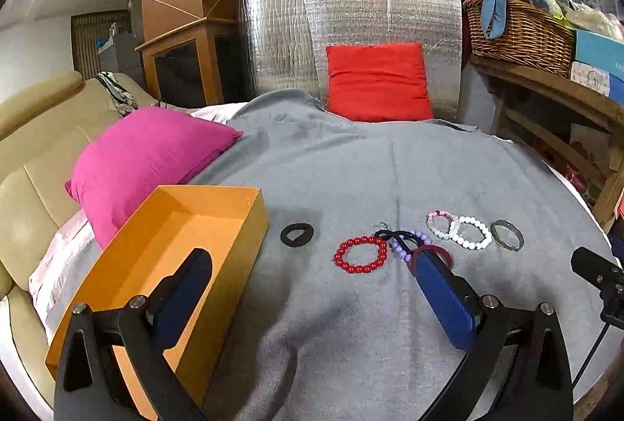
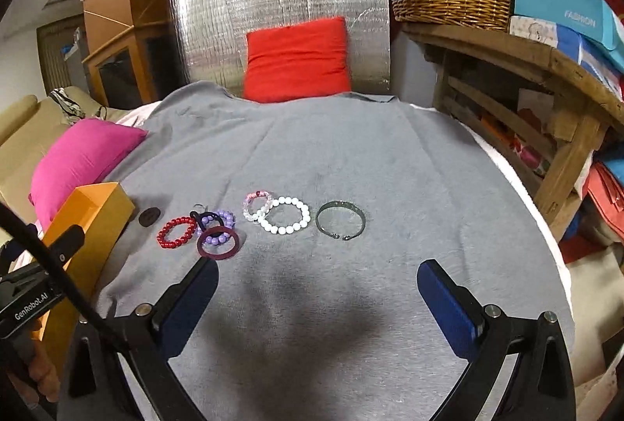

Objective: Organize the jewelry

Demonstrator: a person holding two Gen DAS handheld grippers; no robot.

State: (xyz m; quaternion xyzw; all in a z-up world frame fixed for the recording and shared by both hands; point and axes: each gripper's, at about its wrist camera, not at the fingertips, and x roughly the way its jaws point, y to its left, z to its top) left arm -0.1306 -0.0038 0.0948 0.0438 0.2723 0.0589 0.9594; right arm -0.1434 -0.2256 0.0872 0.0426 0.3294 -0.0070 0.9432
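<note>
Several bracelets lie on the grey cloth [image 2: 351, 156], right of the open orange cardboard box [image 1: 167, 226].
Left tool [image 1: 312, 261] and right tool [image 2: 318, 271] are both released, holding nothing; the red bead bracelet [image 1: 360, 254] lies nearest the box.

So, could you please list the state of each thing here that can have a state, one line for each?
Orange cardboard box: open, lidless, nothing visible inside.
Left tongs: open, holding nothing.
Right tongs: open, holding nothing.
Red bead bracelet: flat on the grey cloth.
White bead bracelet: flat, touching pink bead bracelet.
Dark metal bangle: flat, apart from others.
Maroon ring bangle: overlapping purple bead bracelet.
</note>
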